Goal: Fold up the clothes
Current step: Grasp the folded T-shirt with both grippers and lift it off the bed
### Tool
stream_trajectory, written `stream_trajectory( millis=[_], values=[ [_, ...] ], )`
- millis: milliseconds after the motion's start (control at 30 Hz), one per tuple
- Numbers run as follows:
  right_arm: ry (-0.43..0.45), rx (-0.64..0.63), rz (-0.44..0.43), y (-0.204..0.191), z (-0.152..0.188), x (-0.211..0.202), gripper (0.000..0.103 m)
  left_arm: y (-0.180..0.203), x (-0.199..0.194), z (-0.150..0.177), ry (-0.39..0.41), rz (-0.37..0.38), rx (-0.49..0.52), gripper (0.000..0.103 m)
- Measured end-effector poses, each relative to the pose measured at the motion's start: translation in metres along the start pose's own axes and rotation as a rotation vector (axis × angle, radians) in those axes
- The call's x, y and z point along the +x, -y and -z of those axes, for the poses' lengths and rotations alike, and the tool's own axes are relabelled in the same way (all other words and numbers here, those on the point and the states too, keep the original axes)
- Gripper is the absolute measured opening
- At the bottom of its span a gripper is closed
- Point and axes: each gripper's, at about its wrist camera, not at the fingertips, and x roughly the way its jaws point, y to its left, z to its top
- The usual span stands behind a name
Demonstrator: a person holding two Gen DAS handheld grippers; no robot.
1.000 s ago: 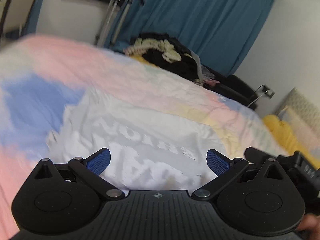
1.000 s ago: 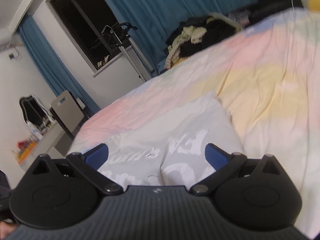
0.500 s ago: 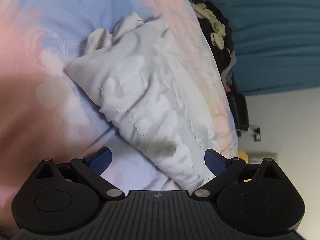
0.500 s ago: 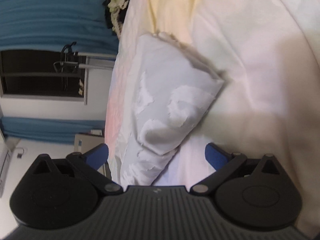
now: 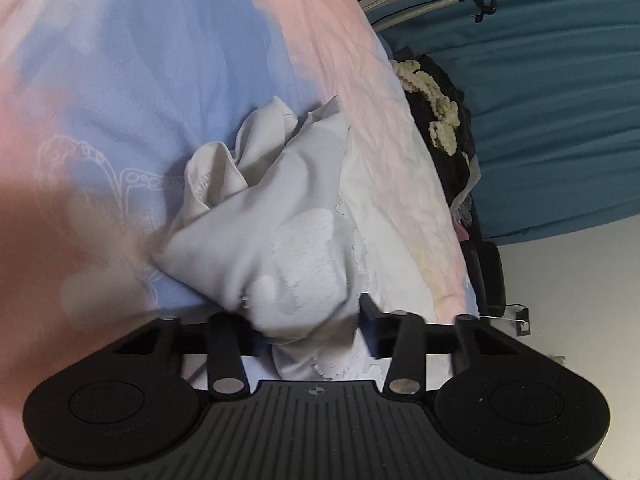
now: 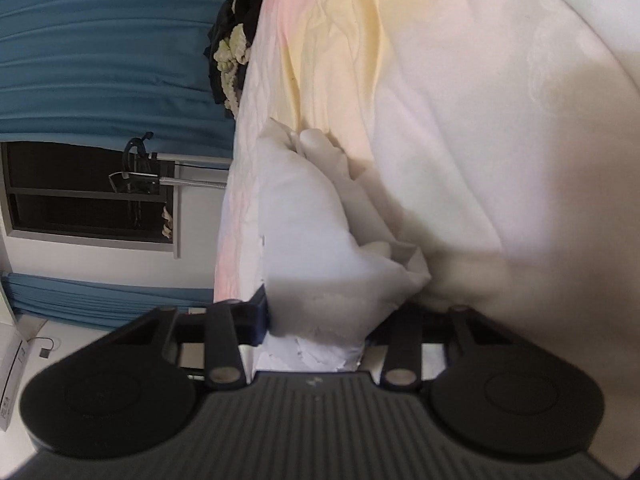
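A folded light grey T-shirt (image 5: 280, 216) with cracked white print lies on a pastel bedspread (image 5: 140, 80). My left gripper (image 5: 306, 320) is shut on the shirt's near corner; the cloth bunches up between the two jaws and hides the pads. In the right wrist view the same shirt (image 6: 304, 216) shows as a pale bundle on the bedspread (image 6: 460, 100). My right gripper (image 6: 316, 320) is shut on the shirt's other near edge, with one blue pad (image 6: 260, 308) showing at the left.
A pile of dark clothes with a cream knitted piece (image 5: 436, 92) lies at the bed's far end before blue curtains (image 5: 560, 100). A dark window (image 6: 80, 192) and a metal stand (image 6: 160, 180) show in the right wrist view. A black bag (image 5: 488, 276) sits by the wall.
Both grippers were open a second ago and have rolled sideways and moved down onto the shirt. Now each has shut on an end of it, and the cloth bunches up.
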Motion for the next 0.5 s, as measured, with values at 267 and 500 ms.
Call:
stream_trajectory(
  millis=[267,500],
  values=[
    [0.032,0.028,-0.037,-0.031,0.007,-0.070,0.026,0.011,-0.042,0.013,-0.017,0.233,-0.109,0.024],
    [0.207,0.131,-0.102,-0.053,-0.036,-0.145,0.026,0.095,-0.008,0.043,-0.145,0.289,-0.069,0.024]
  ],
)
